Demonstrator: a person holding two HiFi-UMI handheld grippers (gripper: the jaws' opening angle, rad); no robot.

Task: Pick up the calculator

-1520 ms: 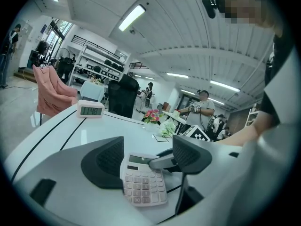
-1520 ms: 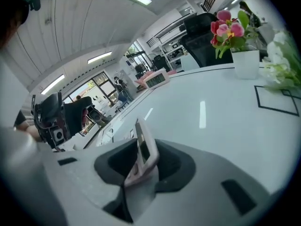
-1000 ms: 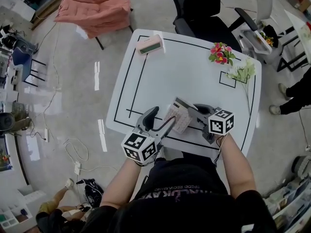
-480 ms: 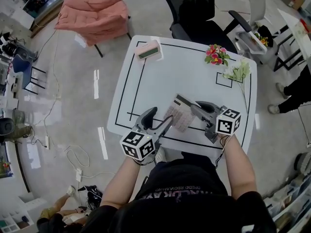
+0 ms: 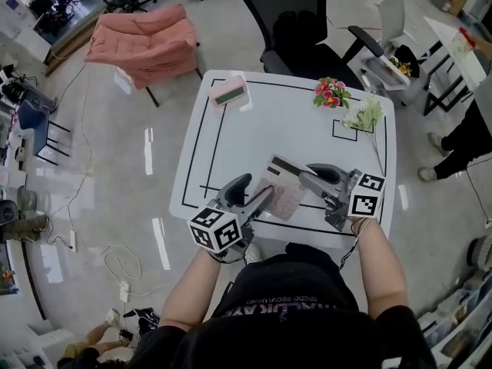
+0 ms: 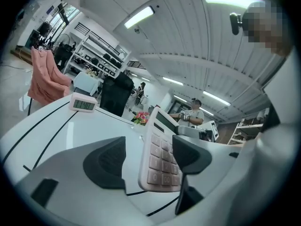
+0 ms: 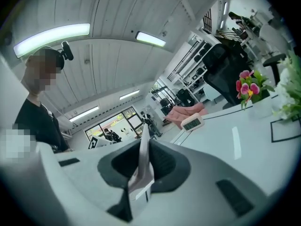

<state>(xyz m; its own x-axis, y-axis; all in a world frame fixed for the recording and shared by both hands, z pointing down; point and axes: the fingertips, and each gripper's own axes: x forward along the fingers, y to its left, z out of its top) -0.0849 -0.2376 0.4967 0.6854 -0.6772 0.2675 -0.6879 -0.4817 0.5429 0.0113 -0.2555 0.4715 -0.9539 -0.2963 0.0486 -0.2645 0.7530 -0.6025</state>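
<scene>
The pale pink calculator (image 5: 280,189) hangs tilted above the front of the white table (image 5: 231,141). My right gripper (image 5: 306,176) is shut on its right edge; in the right gripper view the calculator (image 7: 141,166) shows edge-on, pinched between the two dark pads. My left gripper (image 5: 257,190) is open at the calculator's left end. In the left gripper view the keypad (image 6: 159,152) stands between the jaws, close against the right pad (image 6: 190,154), with a gap to the left pad (image 6: 107,161).
A pink desk clock (image 5: 229,92) sits at the table's far left corner. Pink flowers (image 5: 330,93) and white flowers (image 5: 366,117) lie at the far right. A black office chair (image 5: 296,29) stands behind the table, a pink chair (image 5: 146,41) to the left.
The right gripper has risen with the calculator in its grip, lifting it off the table. The left gripper has stayed almost where it was.
</scene>
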